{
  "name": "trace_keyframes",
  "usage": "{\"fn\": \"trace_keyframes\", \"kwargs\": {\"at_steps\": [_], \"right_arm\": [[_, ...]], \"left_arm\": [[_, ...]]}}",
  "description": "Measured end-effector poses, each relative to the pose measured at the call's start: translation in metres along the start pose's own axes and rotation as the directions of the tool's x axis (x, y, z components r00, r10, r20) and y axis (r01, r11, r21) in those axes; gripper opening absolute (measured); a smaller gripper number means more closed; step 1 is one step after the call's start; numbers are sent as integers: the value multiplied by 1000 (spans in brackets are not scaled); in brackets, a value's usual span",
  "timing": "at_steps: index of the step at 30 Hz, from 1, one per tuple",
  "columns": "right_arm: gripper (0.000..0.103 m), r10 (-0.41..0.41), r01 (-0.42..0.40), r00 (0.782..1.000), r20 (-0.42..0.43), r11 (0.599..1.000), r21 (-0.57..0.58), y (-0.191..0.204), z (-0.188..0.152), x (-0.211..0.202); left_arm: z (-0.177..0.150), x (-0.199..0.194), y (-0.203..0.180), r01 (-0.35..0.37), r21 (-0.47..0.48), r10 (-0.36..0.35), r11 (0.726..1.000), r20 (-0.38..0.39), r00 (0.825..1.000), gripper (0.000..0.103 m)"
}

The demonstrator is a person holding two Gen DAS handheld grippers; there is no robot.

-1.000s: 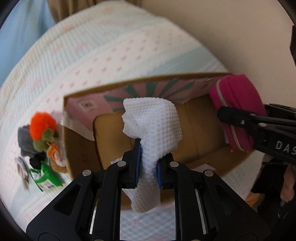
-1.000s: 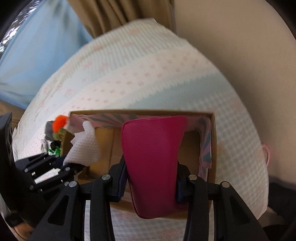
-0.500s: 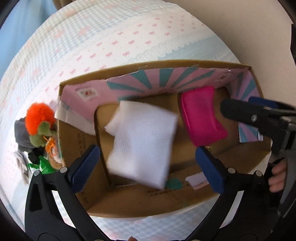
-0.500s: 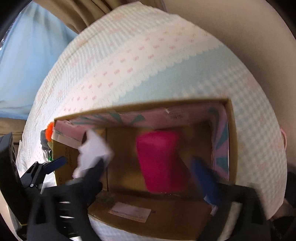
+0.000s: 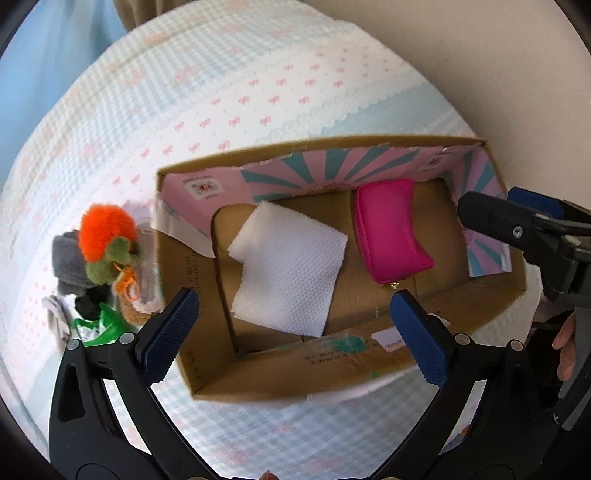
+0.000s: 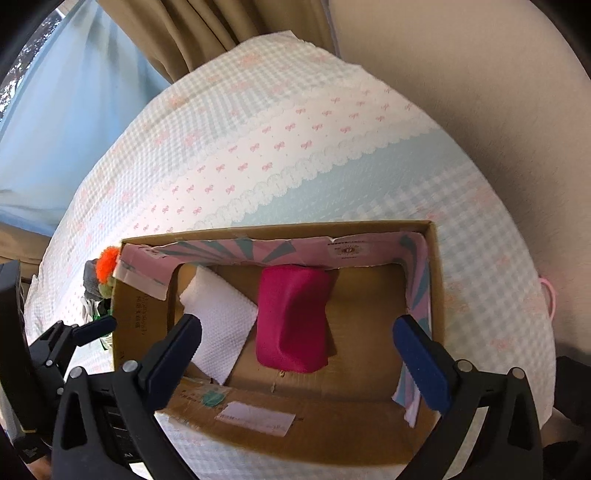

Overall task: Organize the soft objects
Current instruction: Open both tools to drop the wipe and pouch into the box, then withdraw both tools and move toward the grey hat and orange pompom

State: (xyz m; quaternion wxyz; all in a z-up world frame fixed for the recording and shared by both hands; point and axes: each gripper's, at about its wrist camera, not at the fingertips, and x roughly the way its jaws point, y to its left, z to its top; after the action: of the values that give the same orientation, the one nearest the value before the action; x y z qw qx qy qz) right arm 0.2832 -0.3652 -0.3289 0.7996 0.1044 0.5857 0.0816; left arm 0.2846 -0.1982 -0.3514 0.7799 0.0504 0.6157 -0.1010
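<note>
Box (image 5: 280,373) print blurred, unreadable; 2 tongs empty.

Probably a home bedroom: bow-patterned bedspread (image 6: 258,162), curtains (image 6: 207,33) behind.

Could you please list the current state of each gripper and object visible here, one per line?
left gripper: open, empty, above the box.
right gripper: open, empty, above the box.
cardboard box: open-topped, on the bedspread.
white cloth: lying loose in the box, partly folded.
pink pouch: lying in the box, right of the cloth.
pile of soft items: outside the box, at its left.
</note>
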Motion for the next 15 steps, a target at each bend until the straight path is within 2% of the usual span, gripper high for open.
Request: {"fn": "trace_keyframes", "kwargs": {"at_steps": [8, 15], "right_arm": [[103, -21, 22, 996, 83, 1000, -5, 23, -11, -61], [103, -76, 90, 977, 198, 994, -65, 60, -35, -129]], "left_arm": [[-14, -74, 3, -12, 4, 12, 1000, 116, 993, 103], [-43, -161, 22, -31, -35, 39, 999, 263, 964, 103]]}}
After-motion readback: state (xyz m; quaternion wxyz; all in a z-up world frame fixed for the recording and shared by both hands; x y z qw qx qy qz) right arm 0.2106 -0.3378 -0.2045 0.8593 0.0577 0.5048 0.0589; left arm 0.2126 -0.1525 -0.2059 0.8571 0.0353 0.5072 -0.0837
